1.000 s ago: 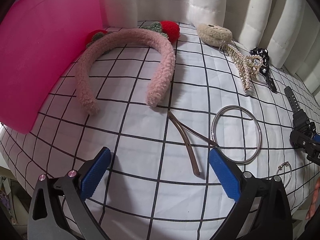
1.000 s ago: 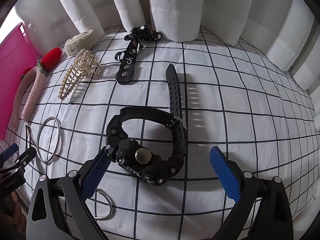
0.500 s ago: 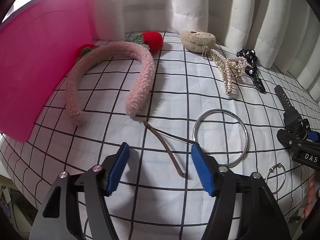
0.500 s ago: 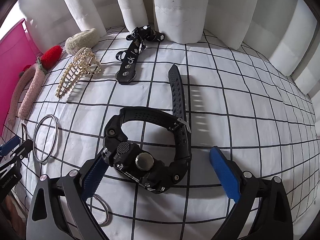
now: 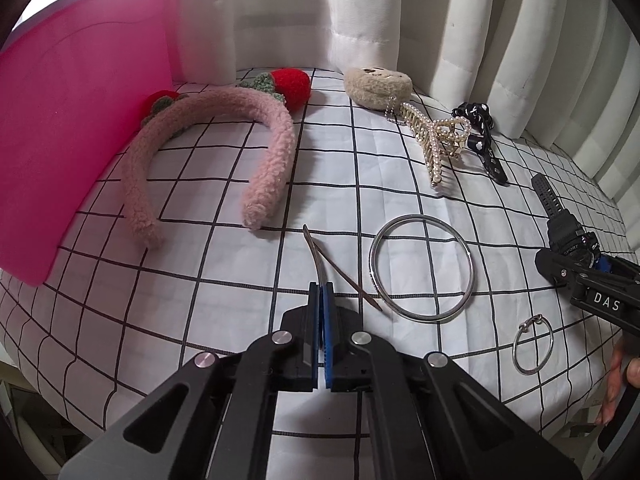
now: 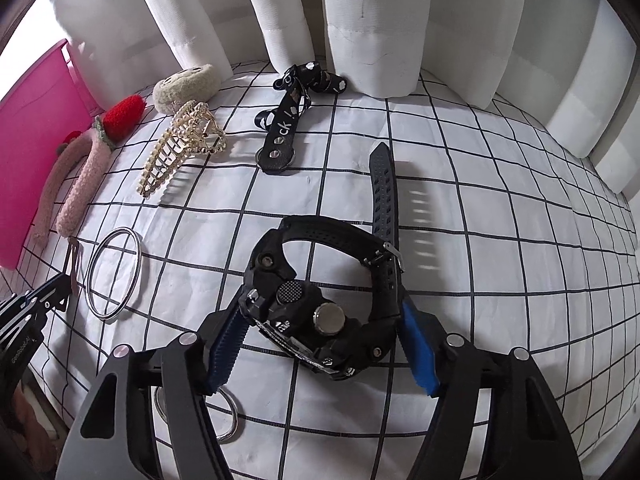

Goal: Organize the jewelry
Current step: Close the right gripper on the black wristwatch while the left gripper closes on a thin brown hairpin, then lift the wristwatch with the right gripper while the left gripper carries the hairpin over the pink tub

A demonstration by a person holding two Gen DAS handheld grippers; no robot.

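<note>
My left gripper [image 5: 321, 300] is shut on the near end of a thin brown V-shaped hair clip [image 5: 316, 256] lying on the checked cloth. A large silver bangle [image 5: 423, 267] lies just right of it and a small silver ring [image 5: 534, 347] nearer right. My right gripper [image 6: 320, 340] is closed around the case of a black sports watch [image 6: 320, 320], its blue pads touching both sides; the watch rests on the cloth. In the left wrist view the right gripper [image 5: 592, 280] and the watch [image 5: 568, 236] show at the right edge.
A pink fluffy headband [image 5: 208, 152] with red strawberry trims, a beige plush clip [image 5: 378, 86], a pearl claw clip [image 5: 436, 144] and a black printed strap [image 6: 286, 128] lie toward the back. A pink bin [image 5: 60, 120] stands at left. White curtains hang behind.
My left gripper has closed from wide open onto the brown hair clip. My right gripper has narrowed from open to gripping the watch case.
</note>
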